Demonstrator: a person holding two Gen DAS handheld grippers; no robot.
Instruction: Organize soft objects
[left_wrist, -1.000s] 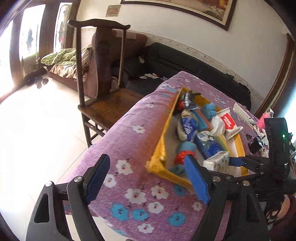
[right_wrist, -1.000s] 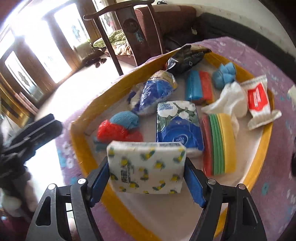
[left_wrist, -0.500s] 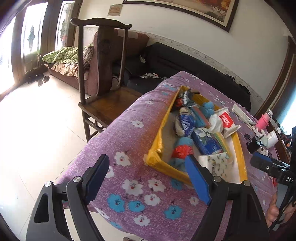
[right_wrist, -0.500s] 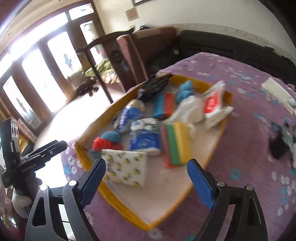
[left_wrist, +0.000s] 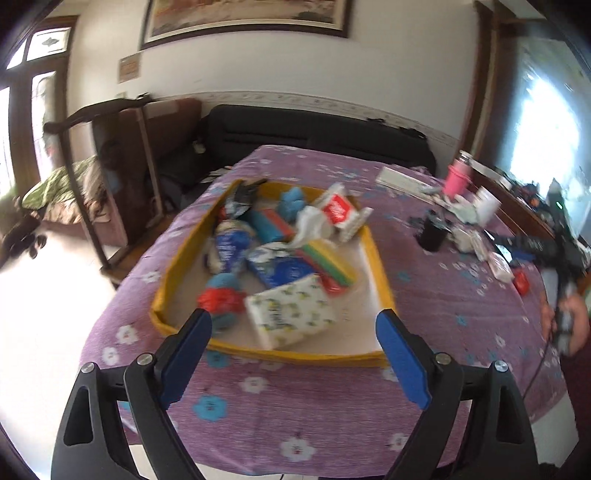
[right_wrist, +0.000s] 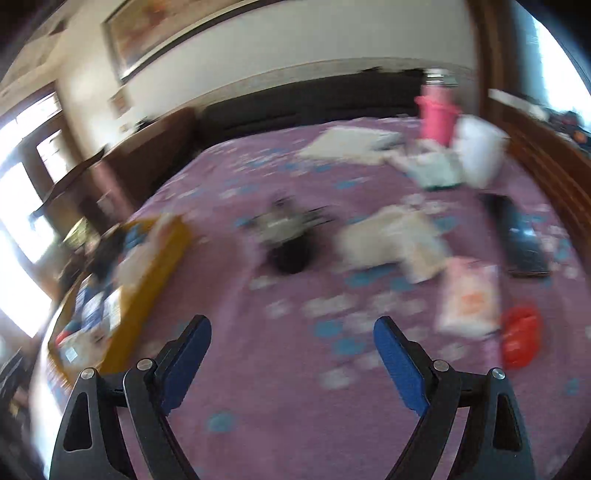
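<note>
Both tools wide open, empty: left tool (left_wrist: 293, 354) has just been opening; right tool (right_wrist: 291, 354) too; tissue pack (left_wrist: 291, 314) lies in yellow tray (left_wrist: 380, 266) (light, squashy); grip across short sides.

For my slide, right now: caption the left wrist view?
Open left gripper hovers before a yellow tray of soft packs on a purple floral tablecloth.

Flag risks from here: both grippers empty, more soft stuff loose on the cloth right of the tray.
1. The right gripper, open and empty, faces clutter: the black cup and pink bottle stand among the soft packs and could get knocked over.
2. The right view is motion-blurred, so aiming at the white pack may miss.
3. The tissue pack lies tilted in the crowded tray; more items may spill.
</note>
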